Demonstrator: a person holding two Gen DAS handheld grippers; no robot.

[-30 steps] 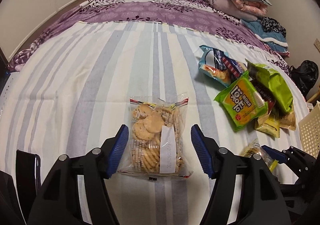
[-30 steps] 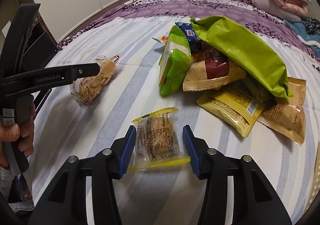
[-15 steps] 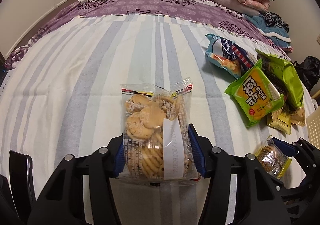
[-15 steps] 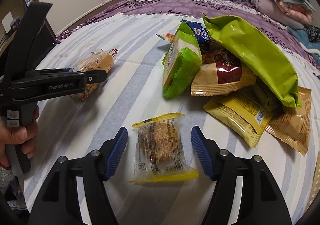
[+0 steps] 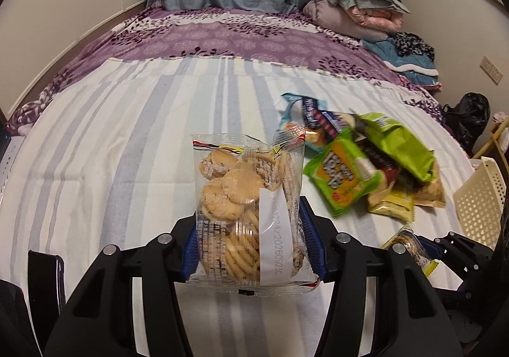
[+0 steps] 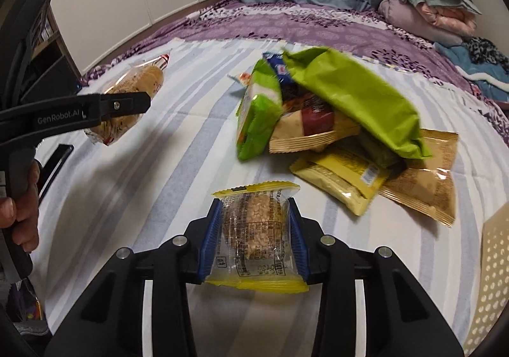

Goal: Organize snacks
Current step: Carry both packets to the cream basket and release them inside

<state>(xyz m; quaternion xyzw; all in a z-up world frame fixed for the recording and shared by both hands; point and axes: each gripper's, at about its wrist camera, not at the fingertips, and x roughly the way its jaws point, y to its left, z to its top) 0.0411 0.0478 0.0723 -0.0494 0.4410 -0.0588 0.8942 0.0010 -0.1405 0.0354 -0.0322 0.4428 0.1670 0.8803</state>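
My left gripper [image 5: 251, 245] is shut on a clear bag of round cookies [image 5: 245, 198] and holds it up above the striped bed sheet [image 5: 111, 150]. The bag also shows at the left of the right wrist view [image 6: 133, 99]. My right gripper [image 6: 253, 239] is shut on a small yellow-edged clear packet with a grain cake [image 6: 254, 229], lifted off the sheet; it also shows low right in the left wrist view [image 5: 408, 245]. A pile of snack bags [image 6: 334, 121], green, yellow, brown and blue, lies on the sheet ahead of the right gripper.
A cream perforated basket [image 5: 480, 198] stands at the right edge of the bed, also at the right wrist view's lower right [image 6: 496, 277]. Folded blankets [image 5: 359, 7] lie at the bed's far right. A dark phone-like object [image 6: 55, 163] lies at the left.
Both grippers closed on their packets and lifted them off the sheet. The right gripper was open around the grain cake packet half a second ago.
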